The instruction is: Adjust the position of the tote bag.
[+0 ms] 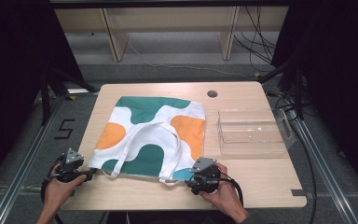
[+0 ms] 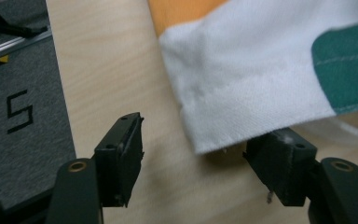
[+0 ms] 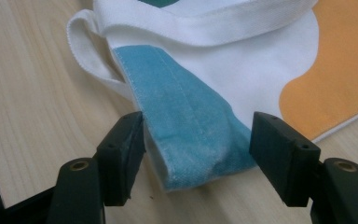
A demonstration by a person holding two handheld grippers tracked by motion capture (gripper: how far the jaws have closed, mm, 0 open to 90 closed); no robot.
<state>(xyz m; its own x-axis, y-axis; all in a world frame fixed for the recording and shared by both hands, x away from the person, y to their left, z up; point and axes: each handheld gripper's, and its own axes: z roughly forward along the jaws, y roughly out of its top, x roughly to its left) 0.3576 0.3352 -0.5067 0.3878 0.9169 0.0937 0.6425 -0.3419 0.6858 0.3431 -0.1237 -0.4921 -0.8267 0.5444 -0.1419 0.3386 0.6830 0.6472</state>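
Cotton cloth printed in green, orange and white makes up the tote bag [image 1: 151, 135], which lies flat on the wooden counter [image 1: 256, 186] with its white handles [image 1: 161, 137] looped across the front and its opening edge toward the person. Well apart from the bag, to its right in the high view, sits a clear plastic tray [image 1: 251, 132]. Both hands have the near corners of the bag lined up. The left gripper [image 1: 86, 176] sits at the bag's near left corner; in the left gripper view its fingers [image 2: 121, 156] stand well apart, with the white hemmed corner [image 2: 205, 126] reaching into the gap and overlapping the right-hand finger, and no pad seems to press on the cloth. The right gripper [image 1: 192, 183] sits at the near right corner; in the right gripper view its fingers [image 3: 282, 156] are likewise spread, the blue corner [image 3: 191, 135] of the bag lies between them, close to the left-hand finger, and nothing looks pinched yet. So the step in hand looks like taking hold of the two near corners, probably to lift or fold the bag. The next move likely calls for both sets of fingers to close on their corners together, catching every layer of cloth but not the loose handle, so that the bag comes up evenly
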